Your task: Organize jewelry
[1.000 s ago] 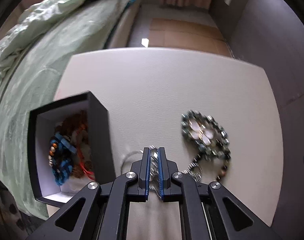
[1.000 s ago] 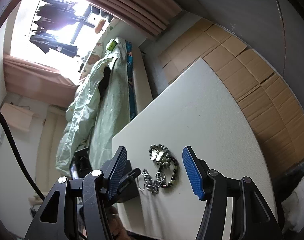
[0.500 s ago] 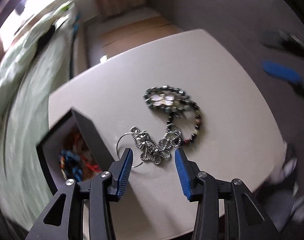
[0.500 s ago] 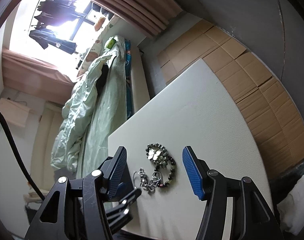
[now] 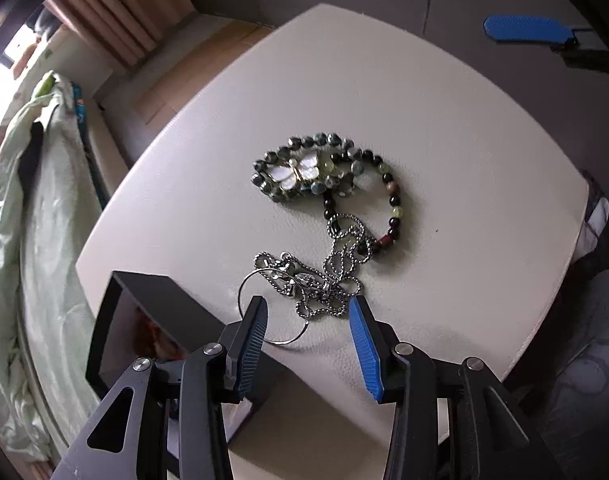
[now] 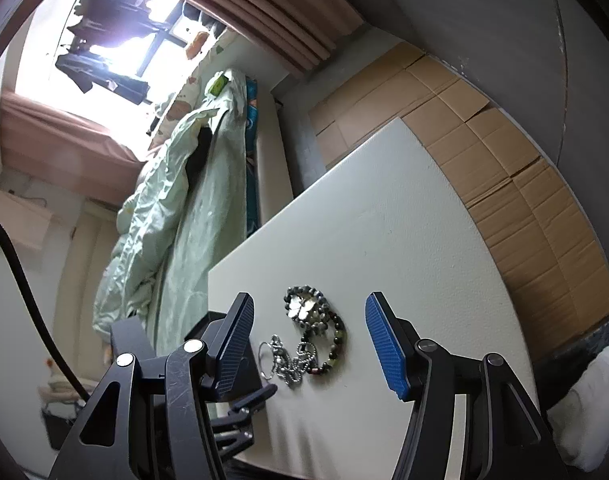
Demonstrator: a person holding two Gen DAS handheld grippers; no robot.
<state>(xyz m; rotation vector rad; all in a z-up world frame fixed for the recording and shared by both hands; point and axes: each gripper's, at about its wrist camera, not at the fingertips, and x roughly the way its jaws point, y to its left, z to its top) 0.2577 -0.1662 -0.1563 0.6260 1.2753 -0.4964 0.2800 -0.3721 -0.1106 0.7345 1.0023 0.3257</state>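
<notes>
- The left claw (image 5: 308, 344) is released, its 2 blue-padded fingers (image 5: 364, 350) spread wide above the near part of the bench (image 5: 464, 128), with nothing between them.
- A silver chain (image 5: 328, 276) lies in a tangled heap on the bench just beyond the left claw, at about 12 o'clock from the gap between the fingers.
- A thin wire ring (image 5: 270, 306) is joined to the chain at its 9 o'clock side; the near arc of the ring passes behind the tip of the left-hand finger.
- A beaded bracelet (image 5: 392, 200) of dark, green and red beads lies farther out, its near end overlapping the chain at about 1 o'clock from the heap.
- A white butterfly charm (image 5: 298, 170) sits inside a tight loop of grey-green beads at 11 o'clock from the bracelet, touching it.
- A black box (image 5: 164, 300) stands open on the bench at 9 o'clock from the chain, just beside the ring; reddish-brown items show inside, too dim to tell apart.
- The right claw (image 6: 308, 340) is also released, fingers well apart, held above the bench with the jewelry seen between them.
- From the right wrist view the chain (image 6: 288, 364) lies at 7 o'clock from the bracelet (image 6: 332, 340).
- A bed with a pale green quilt (image 6: 176, 216) runs along the bench's 9 o'clock side.
</notes>
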